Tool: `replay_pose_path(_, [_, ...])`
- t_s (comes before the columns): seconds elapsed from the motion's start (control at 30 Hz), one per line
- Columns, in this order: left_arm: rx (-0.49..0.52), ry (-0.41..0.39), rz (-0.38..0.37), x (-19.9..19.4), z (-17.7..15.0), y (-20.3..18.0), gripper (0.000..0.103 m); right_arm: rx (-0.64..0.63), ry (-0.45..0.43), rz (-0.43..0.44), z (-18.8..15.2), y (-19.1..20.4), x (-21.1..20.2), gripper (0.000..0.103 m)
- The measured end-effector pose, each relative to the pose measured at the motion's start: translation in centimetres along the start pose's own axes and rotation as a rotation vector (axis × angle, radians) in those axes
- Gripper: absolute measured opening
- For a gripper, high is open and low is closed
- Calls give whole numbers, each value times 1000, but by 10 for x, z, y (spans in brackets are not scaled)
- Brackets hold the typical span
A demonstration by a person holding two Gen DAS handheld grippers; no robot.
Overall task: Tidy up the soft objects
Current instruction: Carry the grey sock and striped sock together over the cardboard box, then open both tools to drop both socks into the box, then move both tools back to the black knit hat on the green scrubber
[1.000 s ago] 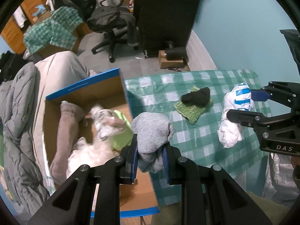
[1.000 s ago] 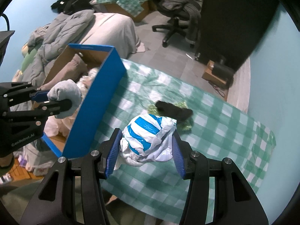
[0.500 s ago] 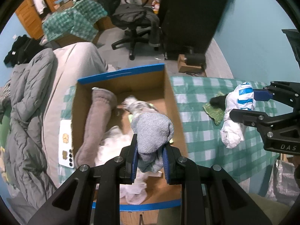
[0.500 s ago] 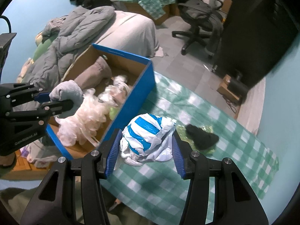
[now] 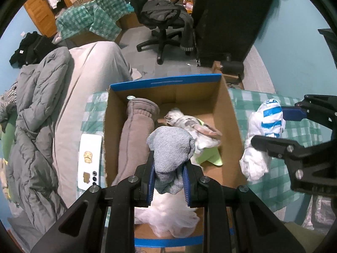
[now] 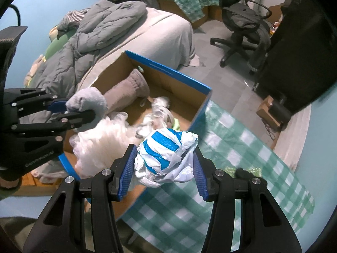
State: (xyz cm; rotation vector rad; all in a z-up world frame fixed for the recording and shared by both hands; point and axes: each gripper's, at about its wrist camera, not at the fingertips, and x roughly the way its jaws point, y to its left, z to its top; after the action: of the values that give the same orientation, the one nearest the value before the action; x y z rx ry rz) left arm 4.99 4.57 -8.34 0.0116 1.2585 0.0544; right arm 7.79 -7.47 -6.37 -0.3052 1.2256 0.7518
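Observation:
My left gripper [image 5: 168, 177] is shut on a grey knitted sock [image 5: 170, 145] and holds it above the open cardboard box [image 5: 233, 124] with blue edges. The box holds a taupe plush roll [image 5: 134, 135], white fluffy plastic [image 5: 168, 215], a crumpled printed bag [image 5: 189, 124] and a lime green piece [image 5: 208, 158]. My right gripper [image 6: 162, 168] is shut on a crumpled white and blue striped plastic bag [image 6: 166, 156], held just right of the box over the green checked tablecloth [image 6: 242, 147]. The left gripper with the sock [image 6: 88, 103] shows at left in the right wrist view.
A black sock [image 6: 246, 174] lies on a green cloth on the table at right. A white phone [image 5: 89, 162] lies left of the box. A bed with a grey quilt [image 5: 38, 113] is at left, an office chair [image 5: 166, 21] and dark cabinet beyond.
Both grippers have moved left with their loads. The left gripper now hangs over the middle of the box; the right gripper has come up to the box's right wall.

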Motion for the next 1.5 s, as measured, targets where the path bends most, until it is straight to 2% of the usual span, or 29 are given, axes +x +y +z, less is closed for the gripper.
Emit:
replay_pose_path(0.33, [-11, 63, -46, 29, 5, 11, 25, -10, 33, 19, 12, 18, 26, 52])
replay_pose_path(0.47, [-37, 91, -17, 38, 3, 15, 30, -1, 49, 19, 13, 20, 33, 56])
replay_pose_path(0.53, [-42, 97, -6, 41, 3, 16, 35, 11, 54, 14, 12, 20, 35, 56])
replay_pose_path(0.63, [-49, 95, -15, 40, 2, 17, 46, 12, 53, 4, 10, 19, 35, 58])
replay_pose_path(0.7, [-45, 85, -20, 38, 1, 18, 60, 20, 54, 1, 9, 18, 35, 60])
replay_pose_path(0.77, [-37, 73, -12, 36, 1, 17, 66, 27, 53, 4, 7, 17, 34, 62])
replay_pose_path(0.87, [-28, 72, 1, 35, 1, 17, 67, 36, 47, 0, 5, 15, 32, 66])
replay_pose_path(1.5, [-72, 47, -19, 9, -11, 0, 67, 48, 21, -25, -16, -5, 4, 66])
